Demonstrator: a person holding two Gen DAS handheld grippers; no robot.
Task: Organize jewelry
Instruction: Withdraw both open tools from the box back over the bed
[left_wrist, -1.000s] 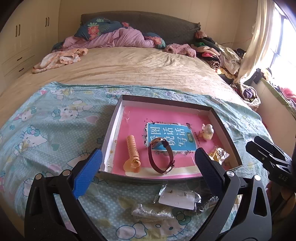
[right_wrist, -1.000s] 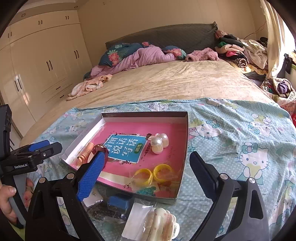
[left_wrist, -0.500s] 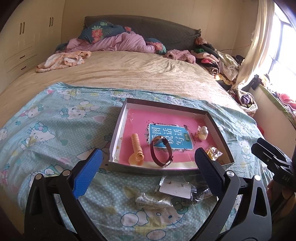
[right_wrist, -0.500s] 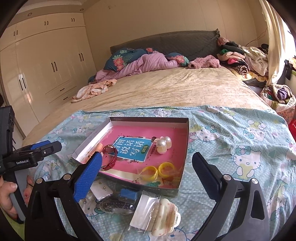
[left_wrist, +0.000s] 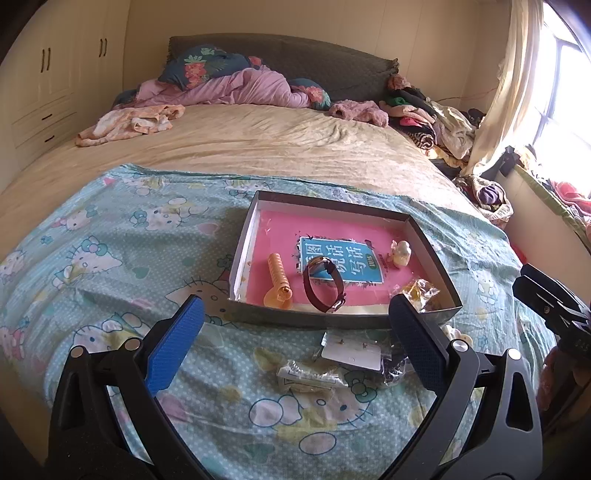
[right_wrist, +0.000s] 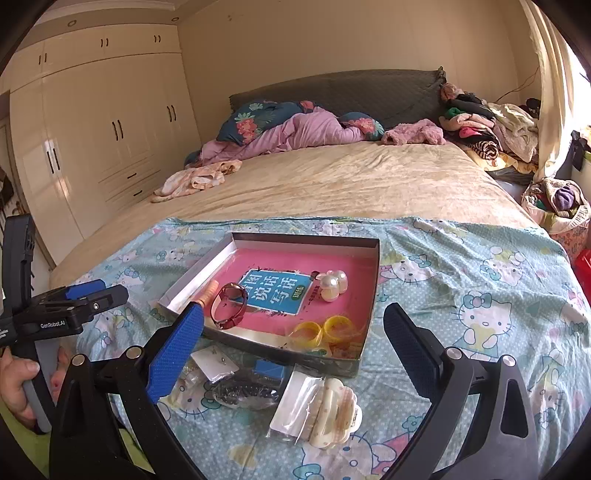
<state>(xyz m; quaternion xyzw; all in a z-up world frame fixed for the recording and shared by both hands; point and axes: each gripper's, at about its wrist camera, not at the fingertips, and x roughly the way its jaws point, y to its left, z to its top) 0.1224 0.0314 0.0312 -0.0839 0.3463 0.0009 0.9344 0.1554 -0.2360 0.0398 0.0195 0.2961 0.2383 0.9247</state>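
Note:
A shallow grey box (left_wrist: 347, 320) (right_wrist: 280, 238) with a pink floor lies on the blue cartoon-print sheet. Inside it are a brown-strap watch (left_wrist: 323, 282) (right_wrist: 229, 304), an orange comb-like clip (left_wrist: 279, 278), pearl pieces (left_wrist: 400, 253) (right_wrist: 332, 282) and yellow rings in a clear bag (right_wrist: 321, 330). In front of the box lie an earring card (left_wrist: 351, 349) (right_wrist: 214, 362), small clear bags (left_wrist: 310, 374) (right_wrist: 245, 391) and a cream hair claw (right_wrist: 332, 413). My left gripper (left_wrist: 295, 343) and right gripper (right_wrist: 291, 350) both hang open above these loose pieces, holding nothing.
The sheet (left_wrist: 110, 258) covers the near end of a beige bed (right_wrist: 332, 177) with bedding and clothes piled at the headboard. A wardrobe (right_wrist: 92, 140) stands left; a curtain and window (left_wrist: 535, 92) right. A hand (right_wrist: 18, 384) grips the left gripper's handle.
Both grippers have drawn back and up from the box, so it looks smaller and more loose pieces in front of it show. The right jaws stand slightly wider.

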